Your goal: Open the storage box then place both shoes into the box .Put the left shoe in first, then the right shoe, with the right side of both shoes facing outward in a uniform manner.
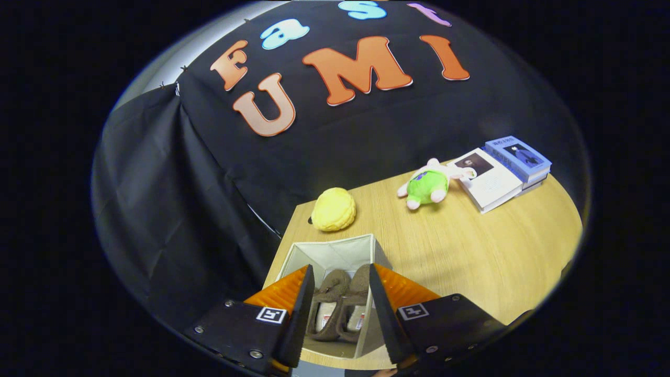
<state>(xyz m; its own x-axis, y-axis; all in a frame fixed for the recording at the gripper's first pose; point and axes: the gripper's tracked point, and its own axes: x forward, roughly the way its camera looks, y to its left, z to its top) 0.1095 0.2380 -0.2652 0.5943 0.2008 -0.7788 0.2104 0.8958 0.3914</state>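
Observation:
An open, pale fabric storage box stands near the table's corner, right below my gripper. Two brown fuzzy shoes lie side by side inside it, the left one and the right one, toes pointing away from me. My gripper hovers above the box, open, with both shoes seen through the gap between its fingers. Nothing is held between the fingers.
Beyond the box on the wooden table sit a yellow plush ball, a green and pink plush toy and a stack of books at the far side. Black cloth walls the booth behind and beside the table.

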